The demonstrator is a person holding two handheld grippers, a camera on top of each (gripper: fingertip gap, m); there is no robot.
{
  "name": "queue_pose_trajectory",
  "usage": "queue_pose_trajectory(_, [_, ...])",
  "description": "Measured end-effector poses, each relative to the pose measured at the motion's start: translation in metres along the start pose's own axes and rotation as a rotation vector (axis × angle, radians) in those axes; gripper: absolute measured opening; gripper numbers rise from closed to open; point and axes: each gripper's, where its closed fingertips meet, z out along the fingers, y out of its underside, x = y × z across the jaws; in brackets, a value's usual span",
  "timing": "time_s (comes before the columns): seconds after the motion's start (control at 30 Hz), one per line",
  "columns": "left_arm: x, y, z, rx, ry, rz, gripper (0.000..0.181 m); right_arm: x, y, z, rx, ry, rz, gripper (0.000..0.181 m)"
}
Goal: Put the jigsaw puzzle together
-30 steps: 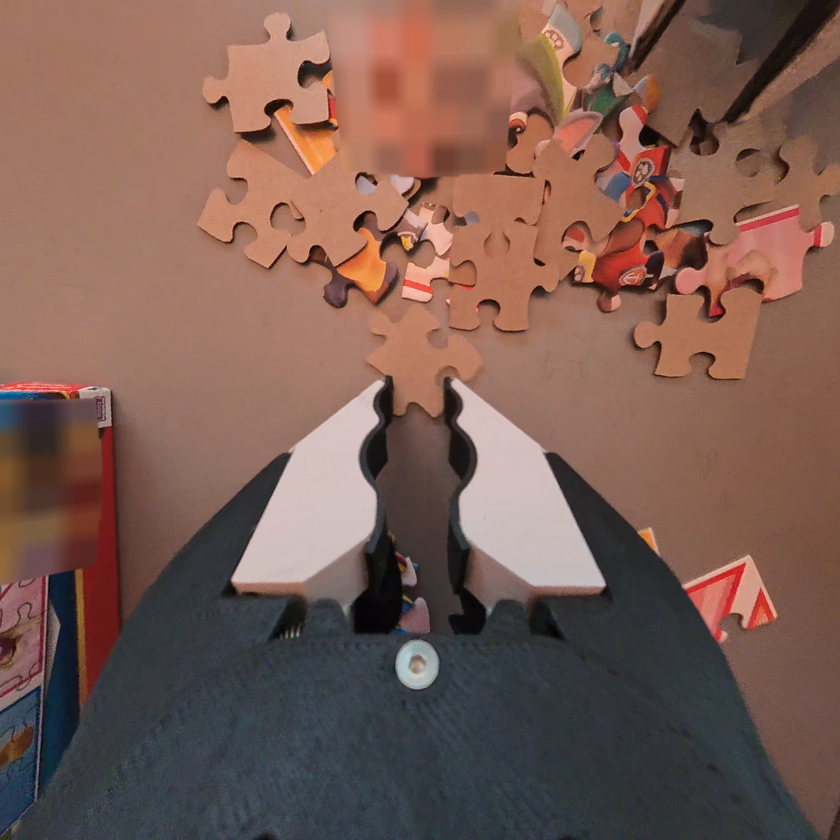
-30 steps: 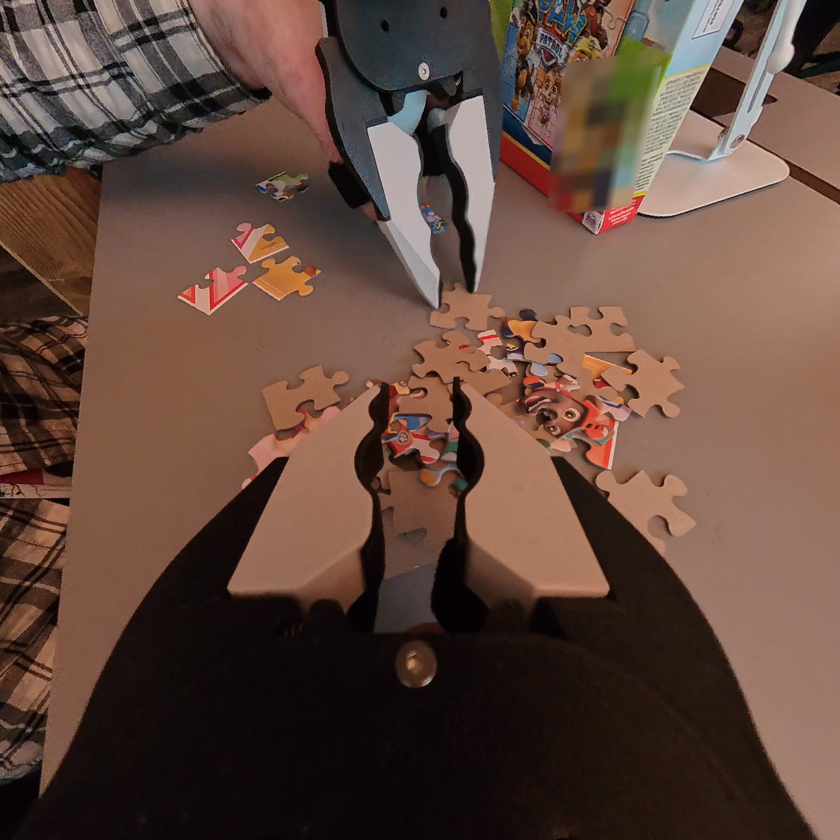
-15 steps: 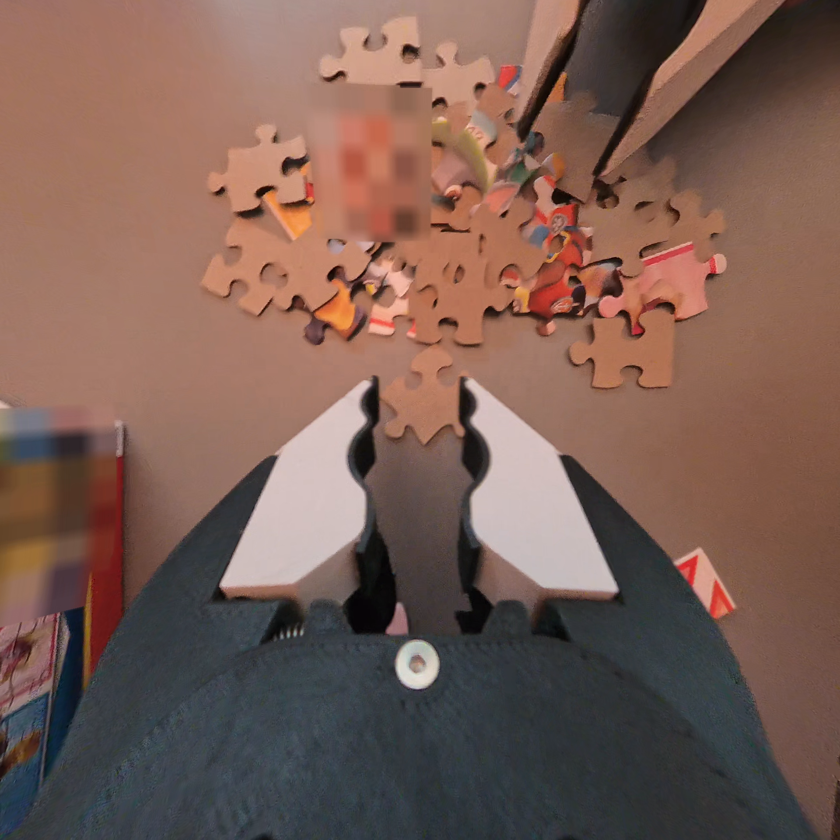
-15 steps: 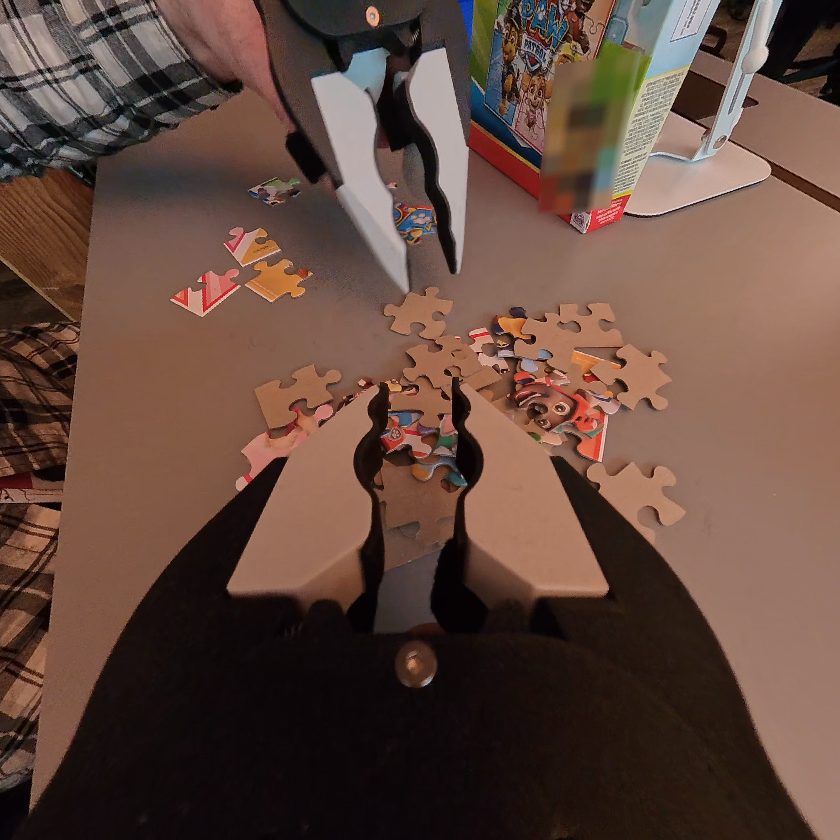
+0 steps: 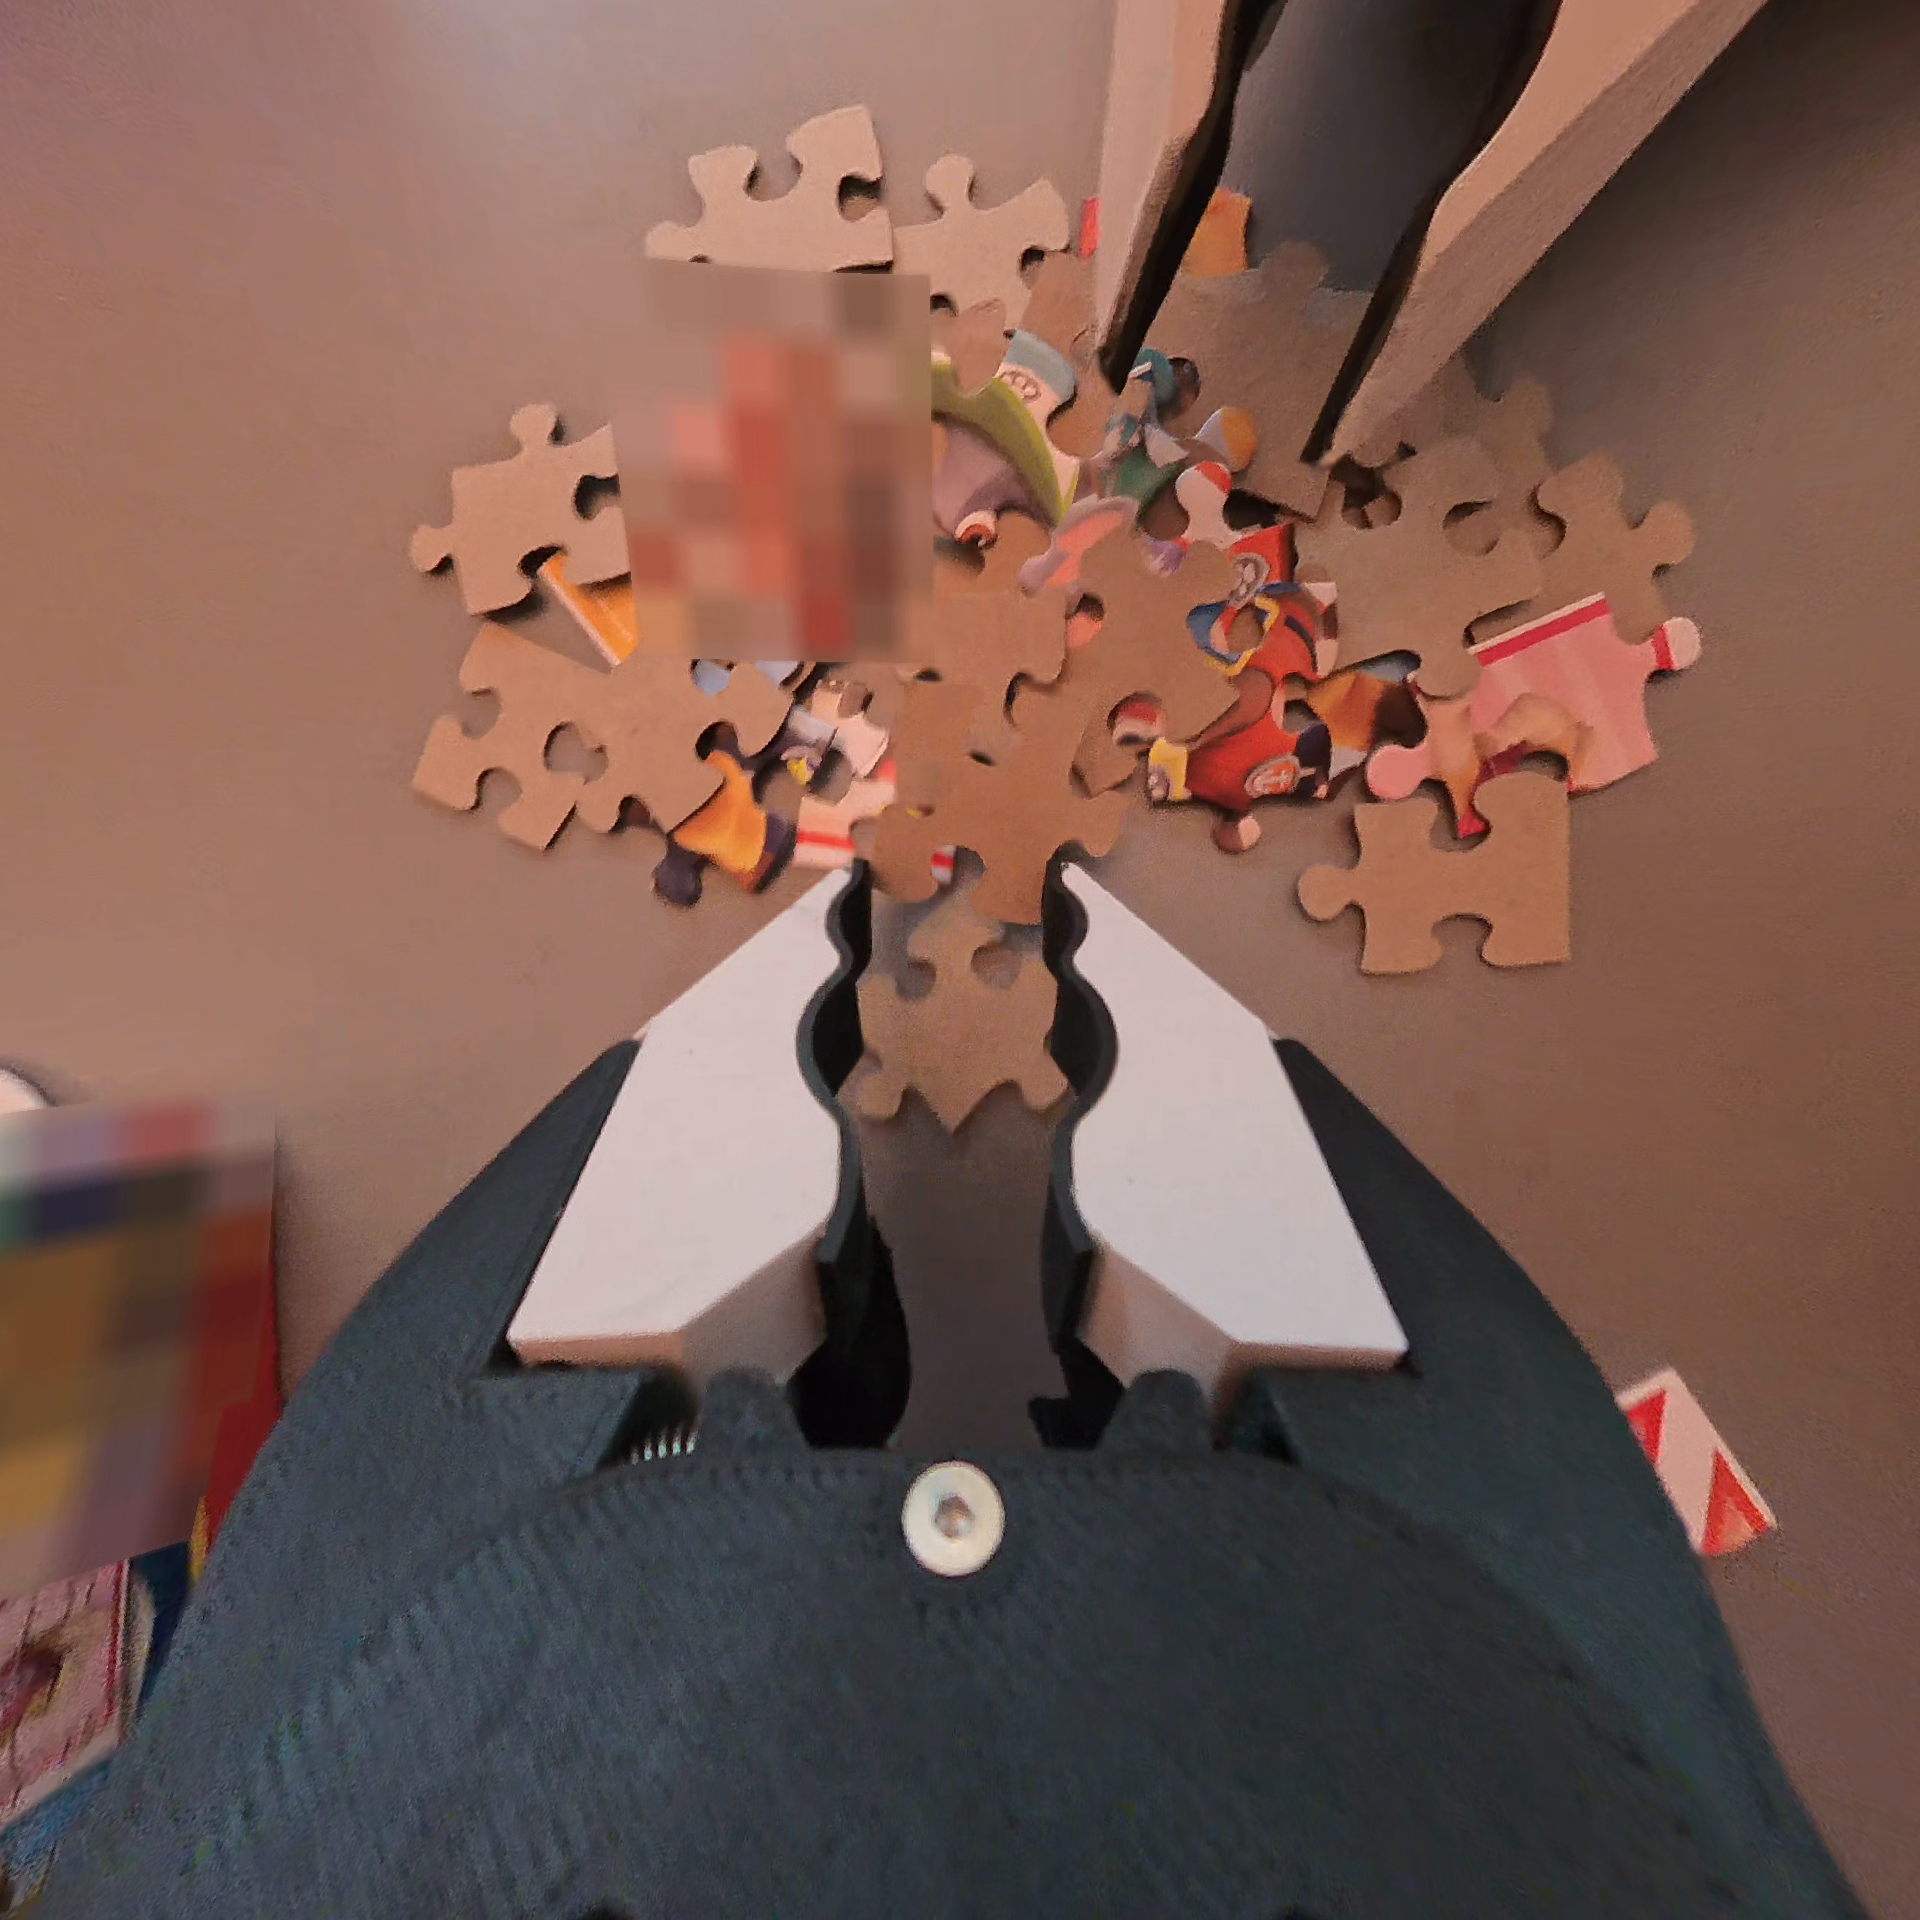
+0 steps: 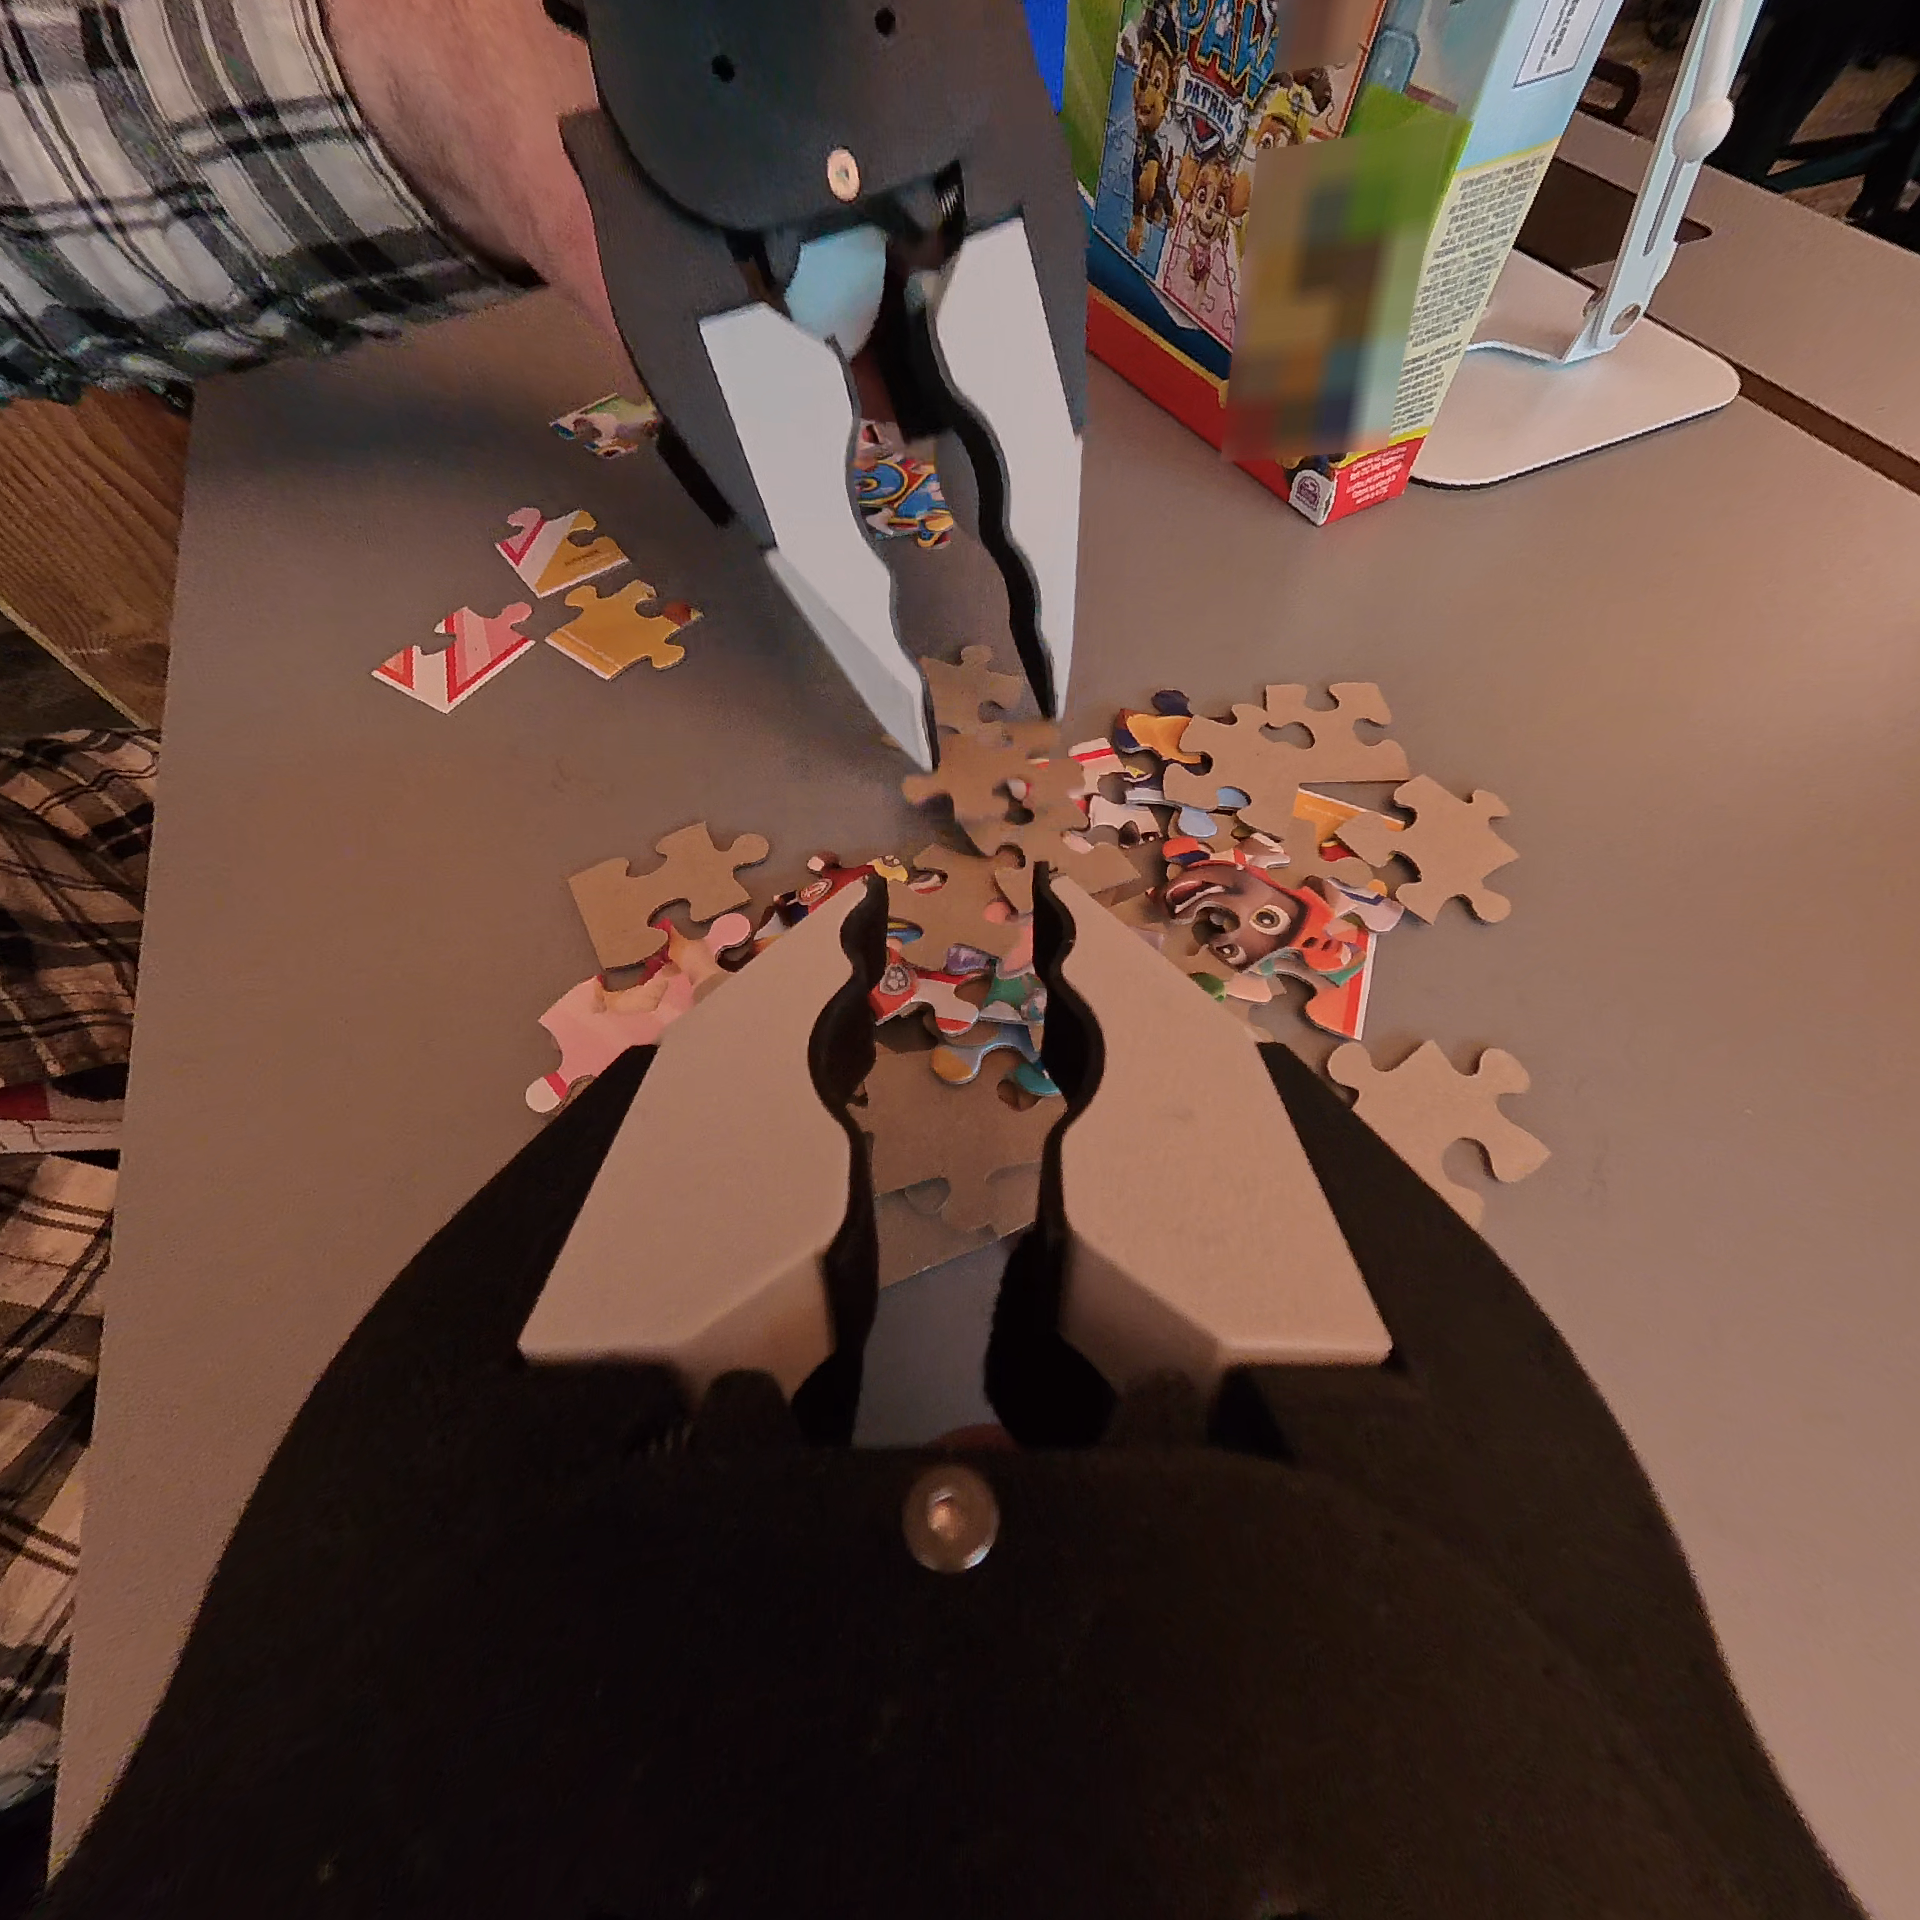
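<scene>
A pile of jigsaw pieces (image 6: 1226,862), some picture side up and some brown back up, lies mid-table and also shows in the left wrist view (image 5: 1039,675). My left gripper (image 5: 956,883) is open, its jaws either side of a lone face-down piece (image 5: 956,1039), with its tips at the pile's near edge. It also shows in the right wrist view (image 6: 982,727). My right gripper (image 6: 956,888) is over the pile's other side, shut on a face-down brown piece (image 6: 956,1174). It also shows in the left wrist view (image 5: 1216,405).
The puzzle box (image 6: 1174,239) stands at the back beside a white stand base (image 6: 1579,405). Three face-up pieces (image 6: 457,660) lie apart at the left, near the table's left edge. A plaid sleeve (image 6: 208,187) reaches in behind the left gripper. A grey table (image 6: 1558,644) bears everything. Tip to tip, the grippers are about 8 cm apart.
My left gripper has opened wider and moved forward, so the lone brown piece now lies between its jaws. The right gripper has held its place with its piece.
</scene>
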Motion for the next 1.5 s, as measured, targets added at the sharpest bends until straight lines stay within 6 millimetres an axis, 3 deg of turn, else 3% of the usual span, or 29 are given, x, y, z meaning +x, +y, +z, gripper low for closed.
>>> queue_pose_trajectory(0.1, [-0.011, 0.02, -0.026, -0.029, -0.061, -0.023, 0.032, 0.0, 0.0, 0.0, 0.001, 0.0, -0.003, 0.026])
queue_pose_trajectory(0.2, [-0.02, 0.057, -0.053, -0.08, -0.08, -0.116, 0.033, 0.0, -0.001, -0.001, 0.007, 0.0, 0.0, 0.026])
queue_pose_trajectory(0.27, [-0.034, 0.074, -0.066, -0.084, -0.136, -0.162, 0.044, -0.001, -0.003, 0.0, 0.011, -0.005, -0.001, 0.026])
queue_pose_trajectory(0.37, [-0.024, 0.048, -0.062, -0.013, -0.108, -0.106, 0.046, -0.001, -0.003, 0.001, 0.011, -0.006, -0.002, 0.026])
queue_pose_trajectory(0.53, [0.011, -0.004, -0.006, -0.038, -0.044, 0.146, 0.048, 0.002, -0.002, -0.003, 0.025, 0.004, 0.017, 0.026])
queue_pose_trajectory(0.6, [0.015, -0.008, 0.015, -0.076, -0.016, 0.175, 0.048, 0.004, -0.002, -0.004, 0.03, 0.008, 0.023, 0.026])
queue_pose_trajectory(0.7, [0.015, -0.02, 0.025, -0.042, 0.042, 0.14, 0.034, 0.005, -0.003, -0.006, 0.035, 0.011, 0.023, 0.026])
queue_pose_trajectory(0.73, [0.014, -0.021, 0.025, -0.043, 0.048, 0.137, 0.025, 0.005, -0.003, -0.006, 0.035, 0.011, 0.02, 0.025])
queue_pose_trajectory(1.07, [0.018, -0.024, 0.011, 0.037, 0.19, -0.016, 0.022, 0.0, -0.004, -0.005, 0.023, 0.011, -0.028, 0.025])
queue_pose_trajectory(1.17, [0.021, -0.029, 0.001, 0.086, 0.254, -0.074, 0.022, -0.002, 0.002, 0.006, -0.062, 0.056, -0.133, 0.026])
queue_pose_trajectory(1.33, [0.036, -0.035, -0.011, 0.099, 0.377, -0.124, 0.022, 0.001, -0.007, 0.017, -0.129, 0.187, -0.337, 0.023])
queue_pose_trajectory(1.4, [0.042, -0.04, -0.014, 0.113, 0.42, -0.138, 0.022, -0.002, -0.006, 0.021, -0.153, 0.192, -0.398, 0.012])
queue_pose_trajectory(1.43, [0.044, -0.043, -0.017, 0.124, 0.443, -0.146, 0.009, -0.006, -0.006, 0.021, -0.149, 0.176, -0.404, 0.004])
queue_pose_trajectory(1.5, [0.042, -0.05, -0.022, 0.155, 0.441, -0.149, 0.016, -0.008, -0.007, 0.017, -0.142, 0.164, -0.36, 0.0])
